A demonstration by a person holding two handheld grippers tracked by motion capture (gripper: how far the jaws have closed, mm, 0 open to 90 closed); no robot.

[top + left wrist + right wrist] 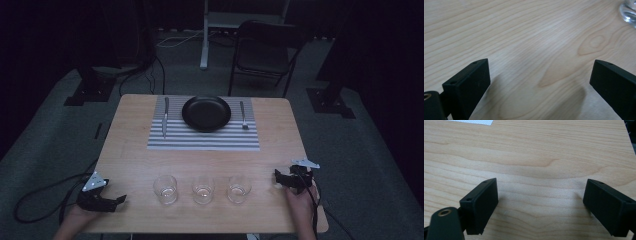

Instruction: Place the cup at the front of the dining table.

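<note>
Your left gripper (119,200) rests at the near left corner of the wooden table (130,165), jaws spread wide with bare wood between them in the left gripper view (539,82); nothing is held. Your right gripper (276,176) sits at the near right edge, jaws likewise parted over bare wood in the right gripper view (540,202), grasping nothing.

Three clear glasses stand upright in a row along the near side of the table, between the two grippers: the left glass (165,189), the middle glass (203,189) and the right glass (238,188). Neither gripper touches any of them. The left glass is the one nearest your left gripper; a rim of glass (629,12) at the upper right corner of the left gripper view is probably that one, though too little shows to be certain.

Farther back lies a striped placemat (200,140) with a black plate (206,113) on it, a knife (165,117) to the plate's left and a fork (243,116) to its right.
</note>
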